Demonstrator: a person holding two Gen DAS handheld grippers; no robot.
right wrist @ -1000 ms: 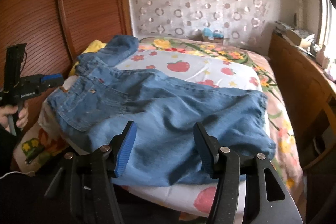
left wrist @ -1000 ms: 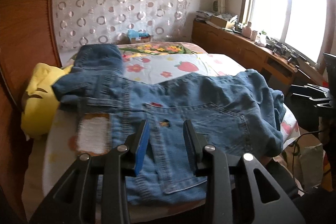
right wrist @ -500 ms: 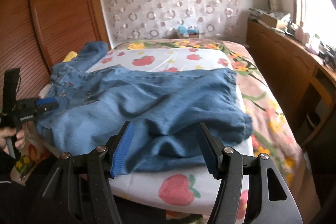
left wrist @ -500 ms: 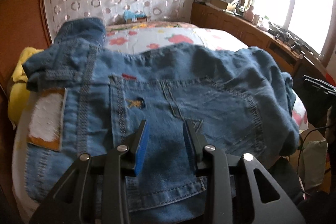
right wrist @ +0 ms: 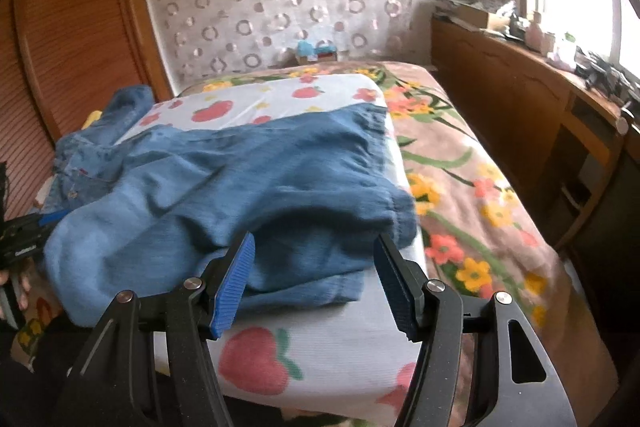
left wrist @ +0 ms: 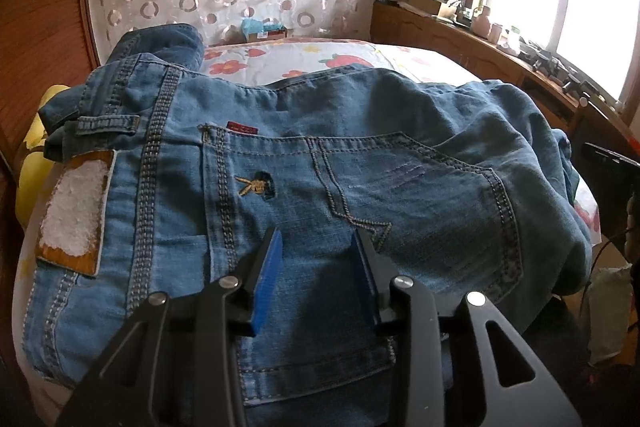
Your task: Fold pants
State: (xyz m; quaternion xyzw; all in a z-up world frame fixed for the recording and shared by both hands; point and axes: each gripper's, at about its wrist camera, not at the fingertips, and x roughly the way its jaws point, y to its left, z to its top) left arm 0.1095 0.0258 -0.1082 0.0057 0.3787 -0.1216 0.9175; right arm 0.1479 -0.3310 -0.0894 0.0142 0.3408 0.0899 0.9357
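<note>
Blue denim pants [left wrist: 360, 187] lie spread across a bed, waistband at the left with a white-and-tan patch [left wrist: 76, 211] and back pockets facing up. My left gripper [left wrist: 318, 239] is open, low over the back pocket area. In the right wrist view the pant legs [right wrist: 260, 179] lie rumpled across the bed with the hem ends bunched near the front edge. My right gripper [right wrist: 316, 247] is open wide just in front of the leg ends. The left gripper also shows at the far left edge [right wrist: 24, 235].
The bed has a white strawberry-print sheet [right wrist: 320, 347] over a brown floral blanket [right wrist: 480, 211]. A yellow cloth [left wrist: 36, 155] lies by the wooden headboard at the left. A wooden cabinet [right wrist: 520, 99] runs along the right under the window.
Both grippers have moved in closer to the pants: the left over the back pocket, the right toward the leg ends. Both stay open.
</note>
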